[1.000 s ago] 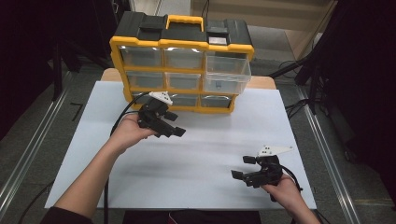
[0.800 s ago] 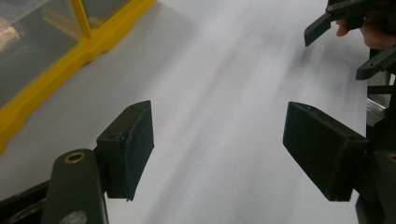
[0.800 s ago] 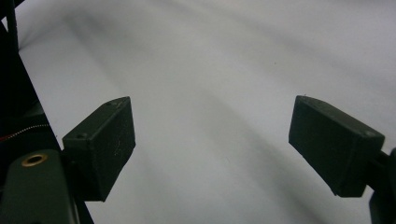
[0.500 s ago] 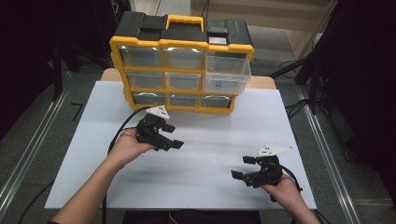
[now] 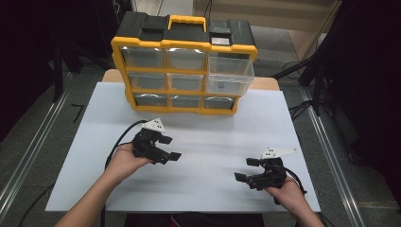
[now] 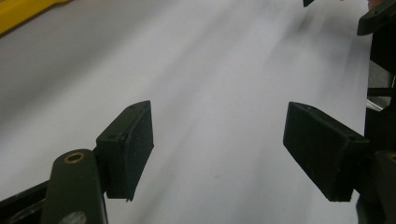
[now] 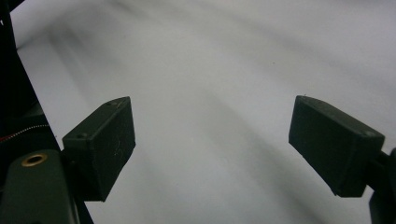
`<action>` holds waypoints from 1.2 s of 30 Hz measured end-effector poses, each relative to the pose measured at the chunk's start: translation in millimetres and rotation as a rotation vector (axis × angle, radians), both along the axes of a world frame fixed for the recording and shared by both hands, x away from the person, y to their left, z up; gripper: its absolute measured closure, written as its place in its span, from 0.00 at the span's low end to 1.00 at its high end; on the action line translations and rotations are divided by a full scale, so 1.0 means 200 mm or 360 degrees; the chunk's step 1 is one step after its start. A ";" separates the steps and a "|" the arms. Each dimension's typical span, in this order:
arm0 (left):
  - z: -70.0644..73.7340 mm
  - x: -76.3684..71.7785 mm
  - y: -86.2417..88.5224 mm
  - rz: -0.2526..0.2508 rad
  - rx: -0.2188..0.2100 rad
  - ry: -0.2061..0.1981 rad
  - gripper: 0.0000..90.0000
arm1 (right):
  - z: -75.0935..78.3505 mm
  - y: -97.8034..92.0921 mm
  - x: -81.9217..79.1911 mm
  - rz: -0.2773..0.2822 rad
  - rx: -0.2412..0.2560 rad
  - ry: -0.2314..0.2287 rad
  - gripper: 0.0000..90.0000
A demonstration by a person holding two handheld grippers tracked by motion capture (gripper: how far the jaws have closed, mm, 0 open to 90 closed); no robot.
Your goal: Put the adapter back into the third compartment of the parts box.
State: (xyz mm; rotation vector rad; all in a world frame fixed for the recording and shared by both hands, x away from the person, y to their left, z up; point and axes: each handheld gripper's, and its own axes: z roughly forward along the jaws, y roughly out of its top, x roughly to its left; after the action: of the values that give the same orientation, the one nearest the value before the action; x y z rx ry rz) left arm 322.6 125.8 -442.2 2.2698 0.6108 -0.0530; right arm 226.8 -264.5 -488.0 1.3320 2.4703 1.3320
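We hold two grippers above the white table [image 5: 198,189], and both are empty. The left gripper [image 5: 169,147] is in our left hand [image 5: 124,161], over the left part of the table, a little in front of the organizer [image 5: 184,66]. Its jaws point to the right and are spread wide — in the left gripper view [image 6: 218,149] we see only the bare white surface between them, and a yellow corner of the organizer [image 6: 28,14] at the top left edge. This view is blurred, so we cannot tell if the jaws touch the table.

The right gripper [image 5: 247,169] is in our right hand [image 5: 288,191], near the front right corner of the table, well apart from the left one. Its jaws point to the left and are also spread wide — the right gripper view [image 7: 212,144] shows nothing between them, only the white surface.

The organizer stands at the far edge of the table, yellow frame with a black top and a yellow handle [image 5: 185,21]. It has three rows of clear drawers. One drawer [image 5: 229,73], at the right side, is pulled out toward us; the others are closed. We cannot tell what is inside the drawers
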 end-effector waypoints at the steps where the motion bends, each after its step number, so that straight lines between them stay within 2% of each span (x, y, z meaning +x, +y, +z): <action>1: -0.01 -0.01 0.01 0.0010 -0.0002 -0.0006 0.29 | 0.00 0.00 0.00 -0.0001 0.0000 0.0001 0.14; 5: -0.02 -0.03 0.05 0.0036 -0.0002 -0.0016 0.29 | 0.00 0.00 0.00 -0.0001 0.0002 0.0000 0.14; 13: -0.05 -0.10 0.14 0.0094 -0.0035 0.0020 0.29 | 0.00 0.00 0.00 -0.0005 -0.0002 -0.0003 0.14; 22: -0.08 -0.16 0.21 0.0129 -0.0025 -0.0010 0.29 | 0.00 -0.01 0.00 -0.0007 -0.0004 -0.0004 0.14; 27: -0.09 -0.20 0.27 0.0159 -0.0039 0.0008 0.29 | 0.00 -0.01 0.00 -0.0008 -0.0006 -0.0003 0.14; 36: -0.10 -0.24 0.34 0.0197 -0.0040 0.0016 0.29 | 0.00 -0.01 0.00 -0.0008 -0.0010 -0.0004 0.14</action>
State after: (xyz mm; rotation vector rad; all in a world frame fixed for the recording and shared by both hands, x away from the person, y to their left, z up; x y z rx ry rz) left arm 274.8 193.6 -462.8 2.2040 0.7505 -0.0116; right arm 226.7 -265.7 -487.8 1.3333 2.4655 1.3230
